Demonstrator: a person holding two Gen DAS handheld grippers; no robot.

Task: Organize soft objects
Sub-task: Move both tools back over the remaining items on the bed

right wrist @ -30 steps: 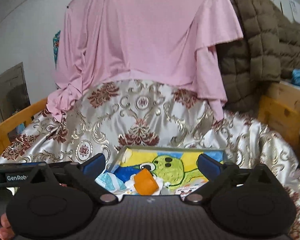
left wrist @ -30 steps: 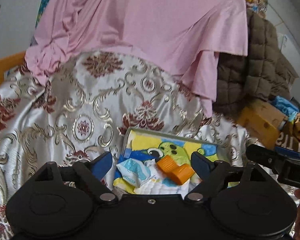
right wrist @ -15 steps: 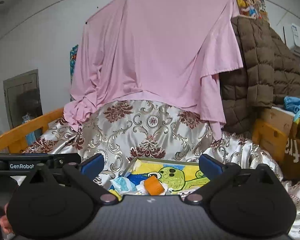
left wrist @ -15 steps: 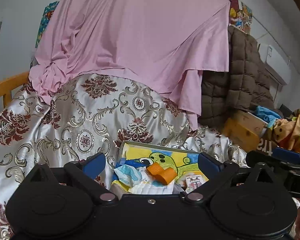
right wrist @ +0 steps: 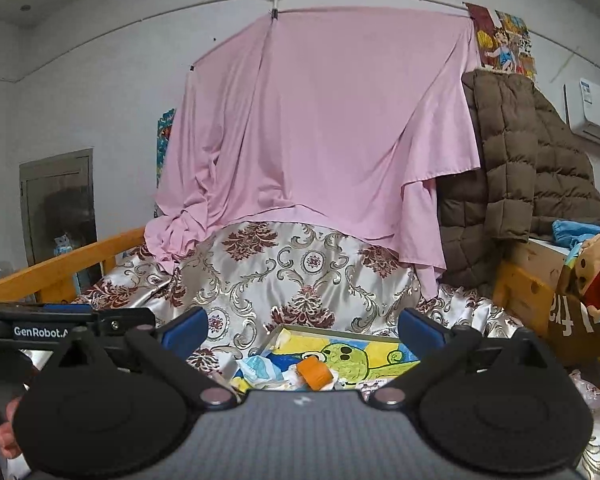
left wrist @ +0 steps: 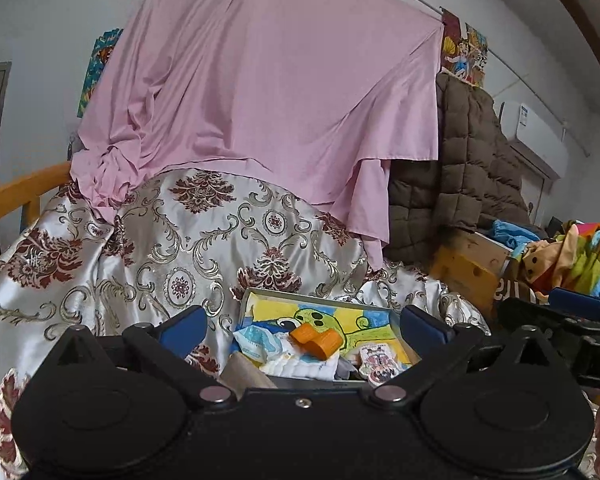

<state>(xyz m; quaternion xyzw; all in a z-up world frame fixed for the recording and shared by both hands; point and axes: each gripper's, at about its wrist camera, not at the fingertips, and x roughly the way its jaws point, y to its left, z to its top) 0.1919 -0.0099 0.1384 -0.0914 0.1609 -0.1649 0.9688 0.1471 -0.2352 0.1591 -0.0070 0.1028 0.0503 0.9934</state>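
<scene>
Fingers wide apart on both tools, nothing between them: the left gripper (left wrist: 302, 326) hangs released over the tray, and the right gripper (right wrist: 302, 328) is just as slack beside it, its blue pads framing the same clutter.

Sweeping from the left: a wooden bed rail (left wrist: 18, 192) runs along the edge, then the gold-and-maroon brocade bedspread (left wrist: 148, 248) rolls across the bed, with a pink sheet (left wrist: 268, 92) hung from a line behind it. Centre stage, the tray (left wrist: 320, 298) with its yellow cartoon lining sits on the bedspread, and in its near end lies the small stuff: a blue-and-white packet (left wrist: 254, 340), a folded white cloth (left wrist: 300, 364) under an orange piece (left wrist: 316, 340) that looks like foam, though I can't be sure, and a small printed card (left wrist: 376, 360) just to its right. Further right, a brown quilted jacket (left wrist: 460, 176) drapes over a wooden box (left wrist: 470, 268), and at the far edge a stuffed toy (left wrist: 556, 256) slumps in bright colours, well apart from the tray.

My read: this is the setup beat, with no grasp made and both tools hovering high and back from the goods. The sorting looks barely begun, soft items split between tray and the right-hand pile. Next move calls for one gripper to dip toward a chosen soft piece, the white cloth being nearest, and close gently on a fold without dragging the orange piece along.
</scene>
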